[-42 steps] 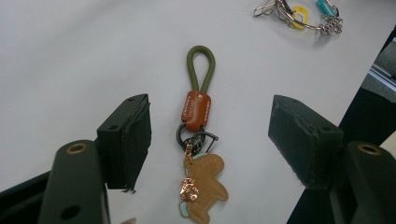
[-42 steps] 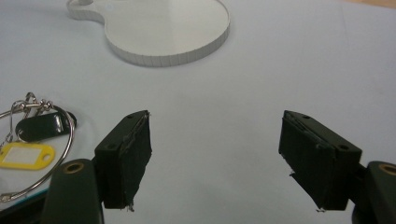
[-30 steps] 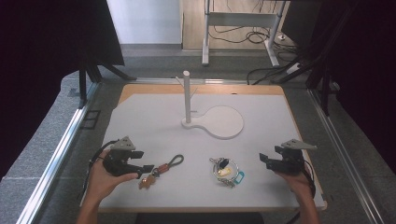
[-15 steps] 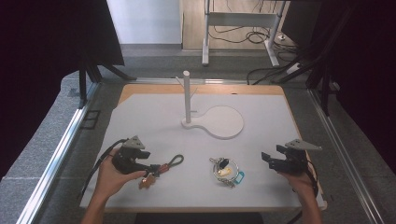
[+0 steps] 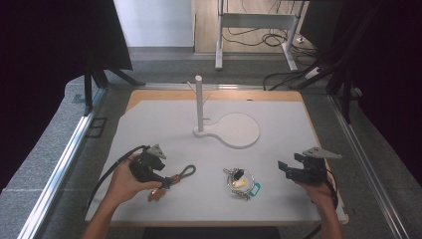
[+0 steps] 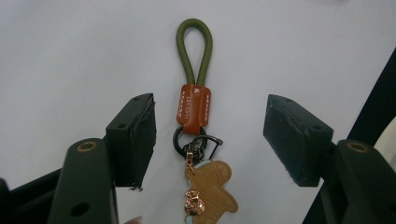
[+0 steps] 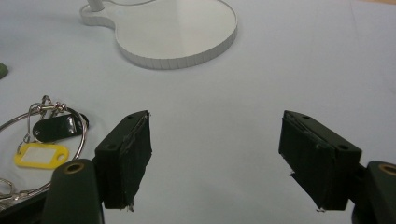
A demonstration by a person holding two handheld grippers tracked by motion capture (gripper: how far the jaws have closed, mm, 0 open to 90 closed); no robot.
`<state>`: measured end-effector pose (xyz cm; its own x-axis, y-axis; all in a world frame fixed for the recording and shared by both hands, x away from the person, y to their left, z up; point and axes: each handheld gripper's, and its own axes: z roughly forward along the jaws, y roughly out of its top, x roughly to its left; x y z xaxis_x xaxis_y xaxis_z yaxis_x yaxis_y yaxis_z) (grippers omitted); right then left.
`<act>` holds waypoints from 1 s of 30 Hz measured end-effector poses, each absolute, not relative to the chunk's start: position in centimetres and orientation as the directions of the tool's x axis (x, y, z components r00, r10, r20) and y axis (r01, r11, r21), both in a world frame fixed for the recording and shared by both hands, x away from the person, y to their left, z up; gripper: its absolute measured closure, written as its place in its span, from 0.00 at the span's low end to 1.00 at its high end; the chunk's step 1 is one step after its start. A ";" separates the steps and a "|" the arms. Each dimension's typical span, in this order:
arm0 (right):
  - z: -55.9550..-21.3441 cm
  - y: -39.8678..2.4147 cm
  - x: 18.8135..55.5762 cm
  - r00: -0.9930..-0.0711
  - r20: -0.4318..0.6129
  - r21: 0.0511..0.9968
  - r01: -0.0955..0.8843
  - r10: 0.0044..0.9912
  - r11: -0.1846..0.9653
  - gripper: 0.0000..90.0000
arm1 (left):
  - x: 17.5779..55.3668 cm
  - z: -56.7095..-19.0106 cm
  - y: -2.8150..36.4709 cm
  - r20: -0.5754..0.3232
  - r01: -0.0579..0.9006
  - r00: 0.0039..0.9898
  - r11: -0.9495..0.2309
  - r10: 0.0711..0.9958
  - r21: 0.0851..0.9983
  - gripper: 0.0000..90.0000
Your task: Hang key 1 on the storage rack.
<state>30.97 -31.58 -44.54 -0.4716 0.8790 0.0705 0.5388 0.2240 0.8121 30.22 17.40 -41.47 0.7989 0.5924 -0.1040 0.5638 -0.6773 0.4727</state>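
Closing in, left gripper jaws narrowing round keychain.

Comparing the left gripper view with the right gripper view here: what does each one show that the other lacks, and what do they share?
Left gripper view: a keychain with a green cord loop, brown leather tab and bear-shaped charm, lying between the left gripper's open jaws, which have just been closing, pads clear of it.

Right gripper view: the white stand base and a key ring with yellow and black tags, left of the right gripper's open, empty jaws.

Both: the white table cover and two black jaws.
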 end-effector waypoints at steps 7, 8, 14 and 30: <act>-44.5 -31.5 30.9 -0.468 0.069 0.808 0.545 0.881 0.226 0.29 | 31.2 -42.4 16.2 -0.109 0.557 0.815 -0.718 0.569 0.417 0.45; -44.6 -31.5 30.9 -0.468 0.066 0.806 0.546 0.881 0.229 0.29 | 31.5 -42.7 15.6 -0.103 0.549 0.824 -0.739 0.557 0.391 0.46; -44.6 -31.4 30.9 -0.471 0.063 0.803 0.547 0.880 0.236 0.29 | 32.4 -43.3 14.4 -0.092 0.526 0.846 -0.796 0.525 0.300 0.51; -44.8 -30.3 31.3 -0.499 0.044 0.791 0.547 0.866 0.275 0.30 | 33.7 -45.2 13.0 -0.061 0.508 0.860 -0.842 0.506 0.184 0.61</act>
<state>31.27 -30.32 -44.85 -0.4989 0.8655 0.0440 0.5468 0.2750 0.7908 33.74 12.98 -45.15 0.8605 0.5058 -0.0609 0.5078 -0.8416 0.1842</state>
